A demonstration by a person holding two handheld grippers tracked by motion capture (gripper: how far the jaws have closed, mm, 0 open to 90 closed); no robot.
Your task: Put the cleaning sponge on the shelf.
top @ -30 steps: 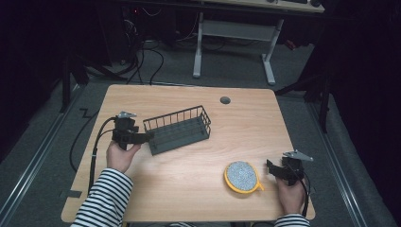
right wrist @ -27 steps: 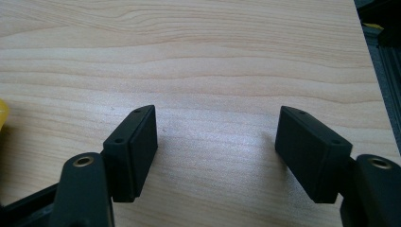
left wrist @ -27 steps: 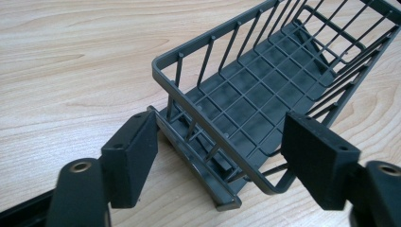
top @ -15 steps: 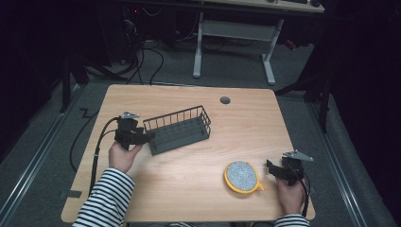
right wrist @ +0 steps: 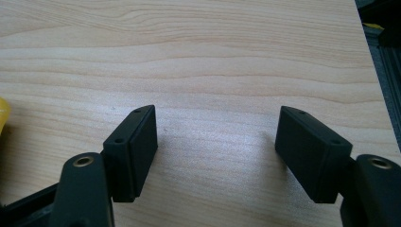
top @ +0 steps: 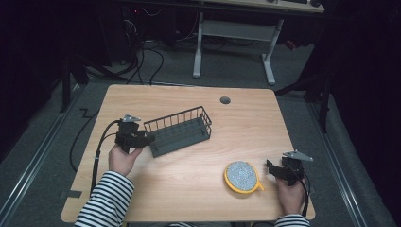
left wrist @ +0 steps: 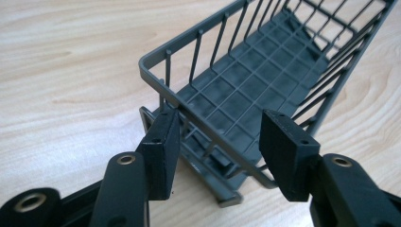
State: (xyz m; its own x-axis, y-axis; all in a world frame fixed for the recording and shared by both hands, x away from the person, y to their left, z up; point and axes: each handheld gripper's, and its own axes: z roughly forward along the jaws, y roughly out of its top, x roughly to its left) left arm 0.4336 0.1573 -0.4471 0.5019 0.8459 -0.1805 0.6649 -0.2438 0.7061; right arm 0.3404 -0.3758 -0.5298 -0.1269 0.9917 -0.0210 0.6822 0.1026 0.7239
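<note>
A dark grey wire basket [top: 179, 130] lies slantwise on the left half of the wooden table [top: 189, 189]. My left gripper [top: 147, 140] is at its left short end. In the left gripper view its jaws [left wrist: 222, 142] have just been closing and now press on the end wall of the basket [left wrist: 246, 80], one pad on each side. A round yellow-rimmed disc with a speckled grey top [top: 242, 176] lies at the front right. My right gripper [top: 271, 168] rests just right of it, apart from it. Its jaws [right wrist: 217, 142] stand open over bare wood.
A small round grey grommet [top: 225, 100] sits in the tabletop near the far edge. The left gripper's black cable [top: 97, 151] trails off the table's left side. A yellow sliver of the disc [right wrist: 3, 113] shows at the left edge of the right gripper view.
The left gripper's jaws have drawn together onto the basket's left end. Both hands, the basket and the disc have stayed where they were.
</note>
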